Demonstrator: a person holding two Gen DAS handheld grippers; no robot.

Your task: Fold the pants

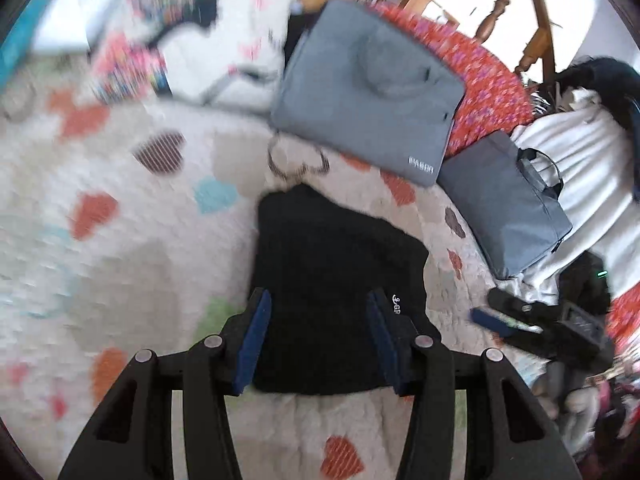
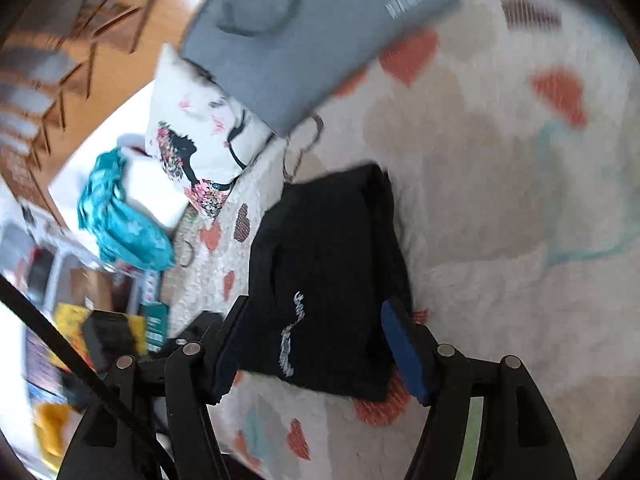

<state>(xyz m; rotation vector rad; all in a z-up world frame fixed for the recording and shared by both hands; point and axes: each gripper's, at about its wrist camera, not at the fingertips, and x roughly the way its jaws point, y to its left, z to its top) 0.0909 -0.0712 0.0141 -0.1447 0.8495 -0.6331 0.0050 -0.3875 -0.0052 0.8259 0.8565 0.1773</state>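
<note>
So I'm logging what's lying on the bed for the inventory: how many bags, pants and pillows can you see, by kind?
Grey bags: 2, large and small
Folded black pants: 1
Printed pillow: 1
Total: 4

Black pants [image 2: 326,276], folded into a compact stack on a heart-patterned blanket [image 2: 500,200]. Right gripper [image 2: 318,312] just above, jaws spread wide either side of the stack. Grey bag [image 2: 304,36] beyond, overlapping a white pillow [image 2: 200,140].
</note>
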